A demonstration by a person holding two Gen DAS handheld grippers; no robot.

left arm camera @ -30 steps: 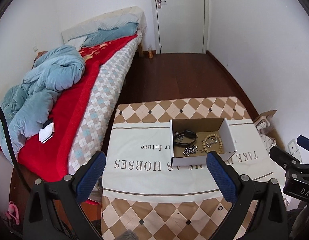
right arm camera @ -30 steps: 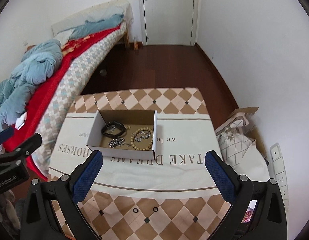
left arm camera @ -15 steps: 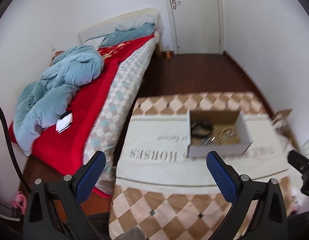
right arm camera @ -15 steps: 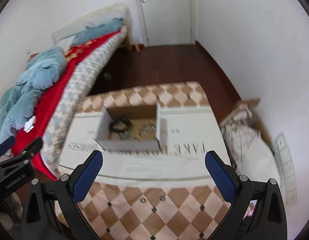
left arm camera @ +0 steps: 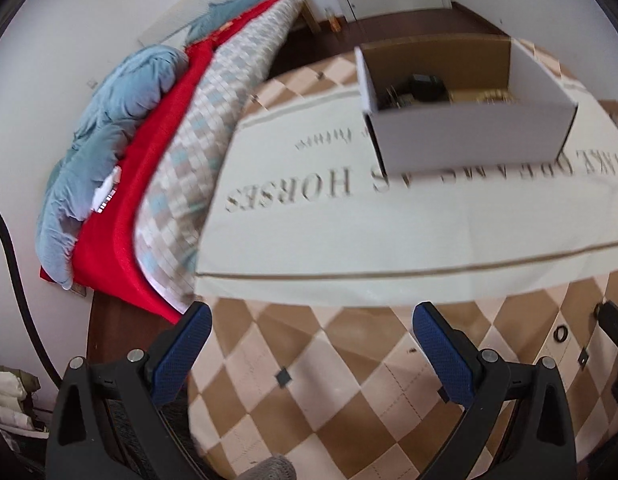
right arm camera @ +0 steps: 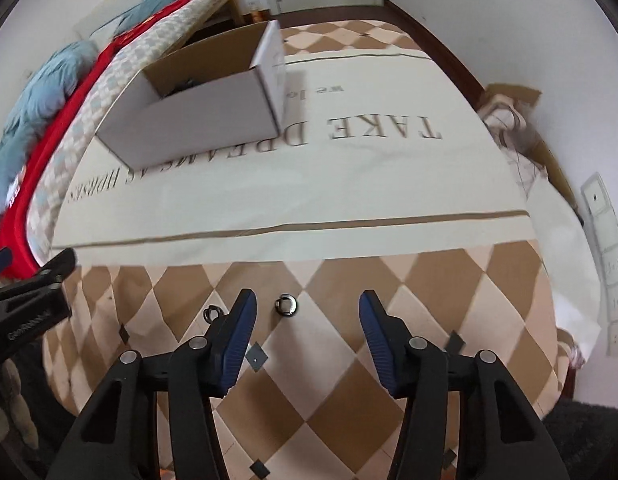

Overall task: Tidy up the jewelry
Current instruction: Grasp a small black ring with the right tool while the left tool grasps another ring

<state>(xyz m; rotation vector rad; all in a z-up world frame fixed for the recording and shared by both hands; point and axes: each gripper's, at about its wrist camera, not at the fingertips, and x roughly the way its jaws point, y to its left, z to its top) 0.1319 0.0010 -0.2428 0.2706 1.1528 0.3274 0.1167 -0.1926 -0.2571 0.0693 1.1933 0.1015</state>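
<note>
A white cardboard box (left arm camera: 469, 136) with jewelry inside stands on the cream cloth; it also shows in the right wrist view (right arm camera: 197, 116). Two dark rings lie on the checkered cloth near the front edge: one ring (right arm camera: 286, 305) sits between the open fingers of my right gripper (right arm camera: 307, 314), and a second ring (right arm camera: 212, 313) lies just left of the left fingertip (right arm camera: 245, 312). One ring (left arm camera: 561, 334) also shows in the left wrist view. My left gripper (left arm camera: 311, 334) is open and empty, low over the checkered cloth.
A bed (left arm camera: 197, 92) with a red blanket and blue duvet runs along the left of the table. A cardboard box with bags (right arm camera: 517, 116) stands at the right by the wall. The table's front edge is close below both grippers.
Both grippers have dropped from high above the table to just over its near end. The right gripper has narrowed somewhat and now frames one ring.
</note>
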